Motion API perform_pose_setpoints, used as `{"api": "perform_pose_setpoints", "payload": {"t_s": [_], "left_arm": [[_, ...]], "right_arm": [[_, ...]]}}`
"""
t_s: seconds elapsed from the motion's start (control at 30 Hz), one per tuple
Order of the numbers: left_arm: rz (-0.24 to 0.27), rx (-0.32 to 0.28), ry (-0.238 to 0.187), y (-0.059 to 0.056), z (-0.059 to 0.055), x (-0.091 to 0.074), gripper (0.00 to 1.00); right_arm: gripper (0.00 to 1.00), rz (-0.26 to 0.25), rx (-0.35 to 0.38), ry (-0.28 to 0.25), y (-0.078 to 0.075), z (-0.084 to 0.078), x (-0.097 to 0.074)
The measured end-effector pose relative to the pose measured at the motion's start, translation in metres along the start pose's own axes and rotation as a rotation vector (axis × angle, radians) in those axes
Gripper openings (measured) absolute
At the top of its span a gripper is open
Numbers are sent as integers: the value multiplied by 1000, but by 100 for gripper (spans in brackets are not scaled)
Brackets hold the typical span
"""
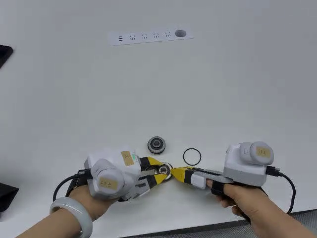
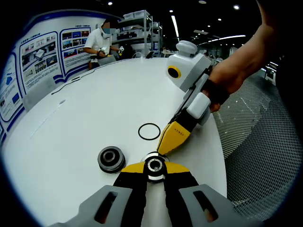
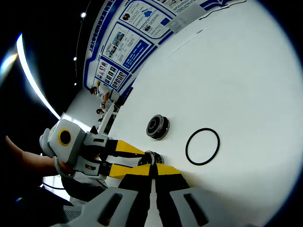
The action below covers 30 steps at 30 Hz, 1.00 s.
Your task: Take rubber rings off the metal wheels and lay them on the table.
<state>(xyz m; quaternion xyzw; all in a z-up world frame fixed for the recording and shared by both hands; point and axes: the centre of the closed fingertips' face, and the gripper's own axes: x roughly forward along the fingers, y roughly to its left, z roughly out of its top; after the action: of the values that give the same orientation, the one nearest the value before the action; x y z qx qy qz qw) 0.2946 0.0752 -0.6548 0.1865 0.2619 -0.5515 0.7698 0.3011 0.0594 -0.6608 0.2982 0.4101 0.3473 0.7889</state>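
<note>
My left gripper (image 1: 159, 171) (image 2: 155, 170) is shut on a small metal wheel (image 1: 166, 171) (image 2: 155, 165) (image 3: 149, 157) just above the table; its rim looks bare silver. My right gripper (image 1: 174, 172) (image 3: 151, 168) comes in from the right with its jaws shut and its yellow tips against that wheel; I cannot tell whether they pinch anything. A second wheel (image 1: 156, 144) (image 2: 111, 159) (image 3: 157, 126), with a black rubber ring around it, lies flat just beyond. One loose black rubber ring (image 1: 192, 156) (image 2: 149, 131) (image 3: 202, 146) lies on the white table (image 1: 223, 89) to its right.
A white power strip (image 1: 148, 35) lies far back on the table. Dark objects (image 1: 5, 52) sit at the left edge. The table's front edge (image 1: 198, 229) runs just below my hands. People stand in the background beyond the table.
</note>
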Motion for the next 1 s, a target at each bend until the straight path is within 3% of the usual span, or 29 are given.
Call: {"api": "perform_pose_setpoints", "payload": {"t_s": [1.0], "left_arm": [[0,-3,-4,1,0,0,14]], "right_arm": [[2,6,-33,0,8,1,0]]}}
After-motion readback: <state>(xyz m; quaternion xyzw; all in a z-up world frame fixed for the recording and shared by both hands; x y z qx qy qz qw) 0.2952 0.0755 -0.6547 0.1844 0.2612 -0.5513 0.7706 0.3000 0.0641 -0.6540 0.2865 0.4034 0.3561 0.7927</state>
